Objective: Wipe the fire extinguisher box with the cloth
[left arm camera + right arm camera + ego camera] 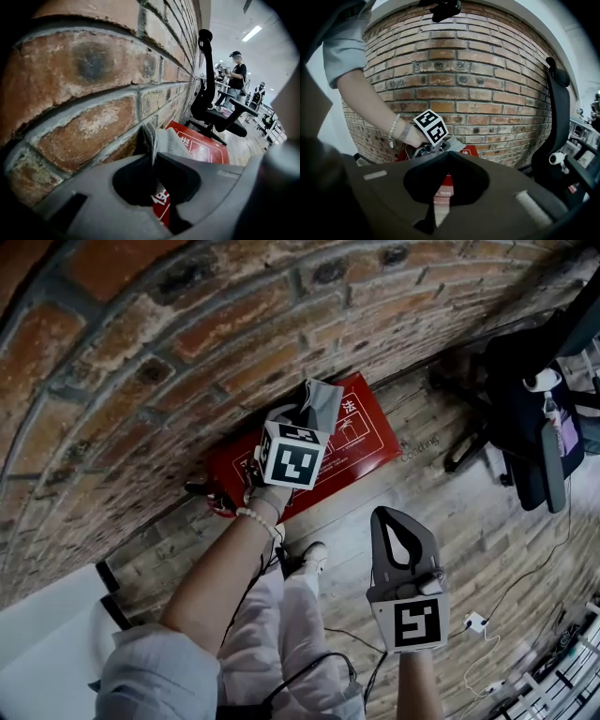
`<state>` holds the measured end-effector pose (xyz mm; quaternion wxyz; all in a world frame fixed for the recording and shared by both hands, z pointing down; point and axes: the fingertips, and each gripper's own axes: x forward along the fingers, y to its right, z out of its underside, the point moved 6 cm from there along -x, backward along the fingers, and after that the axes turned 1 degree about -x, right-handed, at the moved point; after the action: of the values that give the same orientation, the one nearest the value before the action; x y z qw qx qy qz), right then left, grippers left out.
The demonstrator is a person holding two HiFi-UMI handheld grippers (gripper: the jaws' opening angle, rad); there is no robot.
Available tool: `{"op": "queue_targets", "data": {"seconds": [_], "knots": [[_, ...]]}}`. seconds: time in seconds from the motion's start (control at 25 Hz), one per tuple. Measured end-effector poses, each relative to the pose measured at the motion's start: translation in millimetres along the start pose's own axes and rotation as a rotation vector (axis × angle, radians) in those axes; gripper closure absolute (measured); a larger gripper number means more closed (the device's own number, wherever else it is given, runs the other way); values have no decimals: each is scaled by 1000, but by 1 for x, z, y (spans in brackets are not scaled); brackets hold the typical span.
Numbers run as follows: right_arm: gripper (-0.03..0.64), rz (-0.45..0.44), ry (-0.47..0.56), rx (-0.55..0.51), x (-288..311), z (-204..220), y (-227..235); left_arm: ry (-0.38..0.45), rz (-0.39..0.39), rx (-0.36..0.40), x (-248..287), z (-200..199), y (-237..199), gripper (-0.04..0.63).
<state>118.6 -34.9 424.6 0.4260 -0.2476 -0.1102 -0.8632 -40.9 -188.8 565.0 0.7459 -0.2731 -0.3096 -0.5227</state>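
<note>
- The left claw (153, 158) is clamped on a grey cloth (168, 140), over the red fire extinguisher box (367, 442).
- The box lies on the wooden floor (469, 521), against the foot of the brick wall (187, 343).
- The right claw (448, 155) is pinched together with nothing in it, apart from the box.
- A black office chair (525, 409) stands nearby.

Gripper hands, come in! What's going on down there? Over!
Left gripper shut on grey cloth. Right gripper shut, empty. Cloth over red box by brick wall. Office chair beside, not blocking.
</note>
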Motion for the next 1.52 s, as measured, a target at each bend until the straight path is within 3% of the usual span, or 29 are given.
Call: {"op": "queue_targets", "data": {"seconds": [0.68,1.52], "knots": [[606,-35,12,-27,5,-11,-29,1,-38,-61,-37,37,-30,580],[606,-60,15,-48,12,-24,-53,-6,-96,-70,-82,85,-62,580]]}}
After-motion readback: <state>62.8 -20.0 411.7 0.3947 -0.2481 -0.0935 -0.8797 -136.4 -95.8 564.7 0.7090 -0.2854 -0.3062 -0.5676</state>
